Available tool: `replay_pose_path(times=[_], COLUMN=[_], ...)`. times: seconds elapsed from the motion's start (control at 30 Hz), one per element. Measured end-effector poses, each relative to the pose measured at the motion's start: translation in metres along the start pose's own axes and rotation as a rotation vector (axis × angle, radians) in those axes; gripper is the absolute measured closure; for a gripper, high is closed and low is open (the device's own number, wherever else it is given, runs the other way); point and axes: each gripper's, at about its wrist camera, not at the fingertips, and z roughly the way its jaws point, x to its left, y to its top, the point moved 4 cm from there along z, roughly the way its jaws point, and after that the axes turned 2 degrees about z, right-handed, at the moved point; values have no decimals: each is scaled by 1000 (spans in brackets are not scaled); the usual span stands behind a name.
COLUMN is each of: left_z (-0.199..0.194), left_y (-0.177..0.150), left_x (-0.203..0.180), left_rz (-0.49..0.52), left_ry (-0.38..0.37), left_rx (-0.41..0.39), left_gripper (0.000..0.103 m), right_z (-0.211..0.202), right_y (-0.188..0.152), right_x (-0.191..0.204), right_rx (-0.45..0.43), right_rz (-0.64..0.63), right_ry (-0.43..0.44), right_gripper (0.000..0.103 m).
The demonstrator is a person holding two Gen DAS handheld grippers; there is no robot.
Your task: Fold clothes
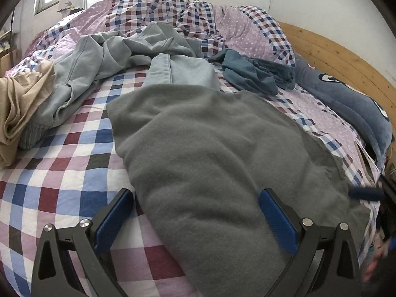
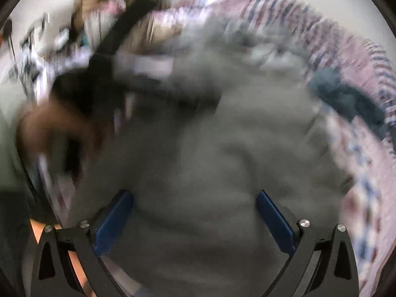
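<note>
**Inspector A:** Where is the garment lying?

**Inspector B:** The grey fleece garment [image 1: 210, 153] lies spread on the bed [image 1: 61, 168], over the checked cover, running away from the camera. Its near end lies between the fingers of the left tool [image 1: 195, 198].

**Inspector A:** State of the left tool?

**Inspector B:** Jaws wide apart, gripping nothing. The blue pads [image 1: 277, 220] stand on either side of the fabric.

**Inspector A:** And the right tool [image 2: 194, 199]?

**Inspector B:** Its view is badly blurred. Jaws apart there too, over the same grey cloth, clamped on nothing I can make out.

**Inspector A:** Other items?

**Inspector B:** A light blue-grey garment [image 1: 118, 57] lies crumpled beyond the grey one, a teal piece [image 1: 255, 74] to the right near a dark blue pillow [image 1: 351, 109], and a beige cloth [image 1: 22, 104] at the left edge. A wooden headboard [image 1: 346, 57] stands at the right.
</note>
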Motion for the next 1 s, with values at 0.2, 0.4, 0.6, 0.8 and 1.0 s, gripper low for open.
replay_pose_path(times=[0.2, 0.4, 0.6, 0.8, 1.0], left_z=[-1, -7, -21, -38, -58], left_y=[-2, -9, -24, -41, -59], left_x=[0, -2, -10, -17, -14], left_rz=[0, -3, 10, -14, -111], left_ry=[9, 32, 60, 57, 41], left_rx=[-11, -17, -19, -15, -21], left_gripper=[0, 0, 0, 0, 0], right_z=[-2, -2, -5, -13, -28], right_y=[-6, -7, -7, -12, -29], right_x=[0, -1, -2, -2, 1], right_rx=[-53, -51, -42, -40, 19], right_rz=[13, 36, 68, 49, 48], right_ry=[6, -1, -15, -18, -25], right_gripper=[0, 0, 0, 0, 0])
